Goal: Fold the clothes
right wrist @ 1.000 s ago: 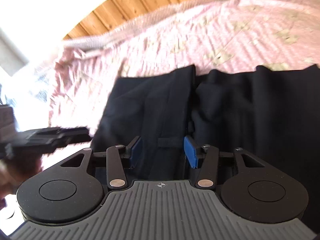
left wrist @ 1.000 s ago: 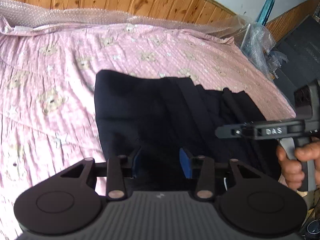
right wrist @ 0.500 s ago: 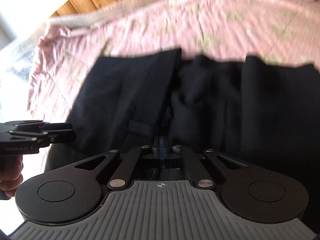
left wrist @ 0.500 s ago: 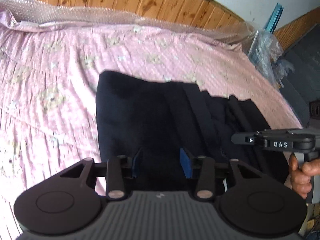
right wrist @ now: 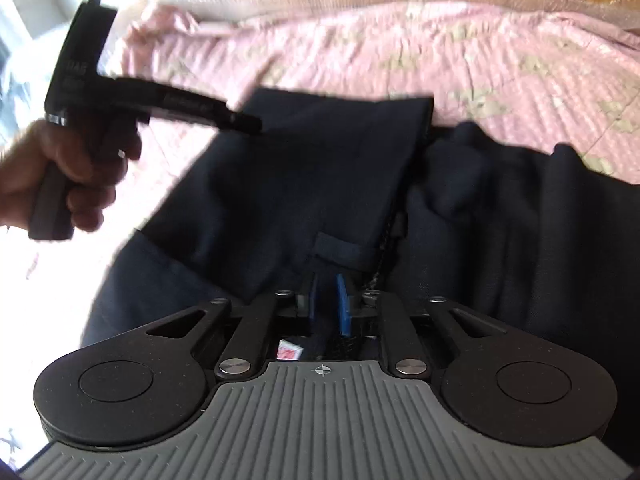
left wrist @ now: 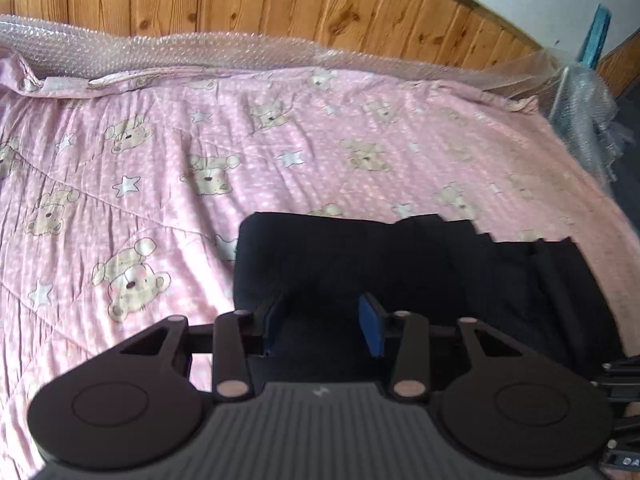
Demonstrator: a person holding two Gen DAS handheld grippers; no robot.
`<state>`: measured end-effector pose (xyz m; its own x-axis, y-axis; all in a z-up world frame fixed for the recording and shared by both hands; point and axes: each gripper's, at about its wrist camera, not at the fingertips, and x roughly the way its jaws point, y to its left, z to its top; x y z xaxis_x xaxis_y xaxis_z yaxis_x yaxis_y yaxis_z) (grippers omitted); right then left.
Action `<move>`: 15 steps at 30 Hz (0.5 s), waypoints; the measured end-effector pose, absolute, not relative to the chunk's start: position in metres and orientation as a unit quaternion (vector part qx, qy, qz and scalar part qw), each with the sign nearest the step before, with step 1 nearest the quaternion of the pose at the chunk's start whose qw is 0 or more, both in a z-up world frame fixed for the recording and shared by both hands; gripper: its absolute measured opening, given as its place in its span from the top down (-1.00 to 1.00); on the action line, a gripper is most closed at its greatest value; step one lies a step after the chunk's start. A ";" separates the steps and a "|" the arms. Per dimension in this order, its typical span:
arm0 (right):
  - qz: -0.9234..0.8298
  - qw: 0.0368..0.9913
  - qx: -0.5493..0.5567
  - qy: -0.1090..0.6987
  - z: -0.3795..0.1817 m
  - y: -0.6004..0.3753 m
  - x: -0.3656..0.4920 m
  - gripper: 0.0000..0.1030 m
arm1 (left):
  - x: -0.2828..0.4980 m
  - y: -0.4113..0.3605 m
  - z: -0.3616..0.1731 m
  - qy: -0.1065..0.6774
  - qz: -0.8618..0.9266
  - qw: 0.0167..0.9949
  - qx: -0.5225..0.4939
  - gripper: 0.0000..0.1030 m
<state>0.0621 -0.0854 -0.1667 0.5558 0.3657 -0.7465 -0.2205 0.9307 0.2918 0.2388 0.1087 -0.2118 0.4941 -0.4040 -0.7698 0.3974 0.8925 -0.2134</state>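
Right claw [right wrist: 327, 300] pinches dark trousers [right wrist: 320, 168] (waistband); left claw [left wrist: 322, 324] gapes.

The trousers [right wrist: 320, 176] are dark navy cloth, matt and finely woven, with soft creases; the quilt [left wrist: 160, 152] is pink cotton-like cloth, puckered in stitched ridges, printed with bears and stars; the bubble wrap [left wrist: 200, 50] along its far edge is clear, glossy plastic; the headboard [left wrist: 280, 4] is knotty wood in varnished planks with a slight sheen; the left gripper [left wrist: 320, 322] and right gripper [right wrist: 325, 304] are matt black plastic with bright metal pivot pins, blue rubbery pads [left wrist: 370, 330] and a ribbed grey base.
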 end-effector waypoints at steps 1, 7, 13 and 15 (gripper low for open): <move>0.181 0.877 0.088 0.435 -0.161 -0.083 0.057 0.66 | 0.218 0.112 -0.204 0.444 -0.247 0.861 -0.015 0.16; 0.226 0.866 0.068 0.440 -0.191 -0.073 0.019 0.66 | 0.131 0.123 -0.246 0.514 -0.225 0.827 -0.026 0.27; 0.204 0.875 0.062 0.434 -0.167 -0.077 -0.001 0.51 | 0.103 0.138 -0.238 0.497 -0.224 0.835 -0.076 0.12; 0.192 0.869 0.071 0.451 -0.184 -0.076 -0.009 0.37 | 0.093 0.142 -0.251 0.512 -0.225 0.826 -0.075 0.19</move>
<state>-0.0095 -0.0757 -0.1842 0.5196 0.3974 -0.7564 -0.2696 0.9163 0.2962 0.0928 0.1420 -0.2511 0.3745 -0.4472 -0.8123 0.2943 0.8880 -0.3532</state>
